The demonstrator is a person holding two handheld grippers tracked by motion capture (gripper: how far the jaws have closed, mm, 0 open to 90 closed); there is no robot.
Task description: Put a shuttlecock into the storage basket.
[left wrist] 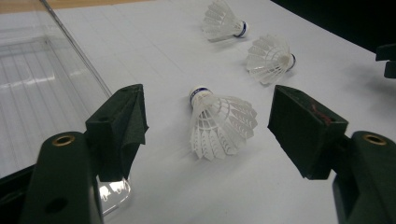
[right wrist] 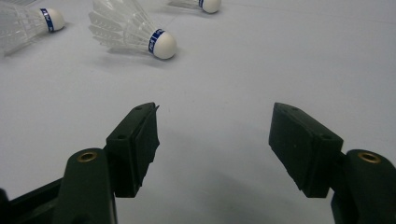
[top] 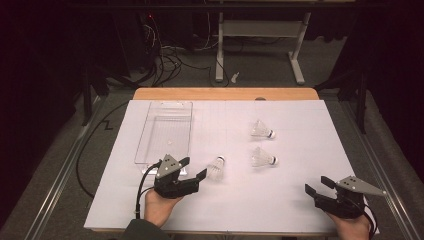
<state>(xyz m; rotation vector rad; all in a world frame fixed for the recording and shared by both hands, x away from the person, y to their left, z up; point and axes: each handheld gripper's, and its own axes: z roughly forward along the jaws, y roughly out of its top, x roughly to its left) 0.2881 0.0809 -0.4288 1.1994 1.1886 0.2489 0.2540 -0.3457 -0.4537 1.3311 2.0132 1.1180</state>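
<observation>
Three white shuttlecocks with blue-banded cork tips lie on the white sheet. In the high view the nearest shuttlecock [top: 216, 168] rests just past my left gripper [top: 194, 167], which is open. In the left gripper view that shuttlecock [left wrist: 219, 123] lies on its side just ahead of the spread jaws of the left gripper [left wrist: 208, 100], feathers toward me, touching neither pad. The second shuttlecock [top: 262, 158] and the third shuttlecock [top: 261, 129] lie farther right. My right gripper [top: 317, 184] is open at the near right, holding nothing. Its view has the right gripper [right wrist: 215, 112] over bare sheet, with a shuttlecock [right wrist: 130, 30] well ahead.
A clear plastic tray [top: 165, 131] stands at the back left, its near corner beside my left gripper, and its wall [left wrist: 79, 56] runs along the left jaw. The wooden table edge [top: 225, 93] lies beyond the sheet. Table legs and cables sit on the floor behind.
</observation>
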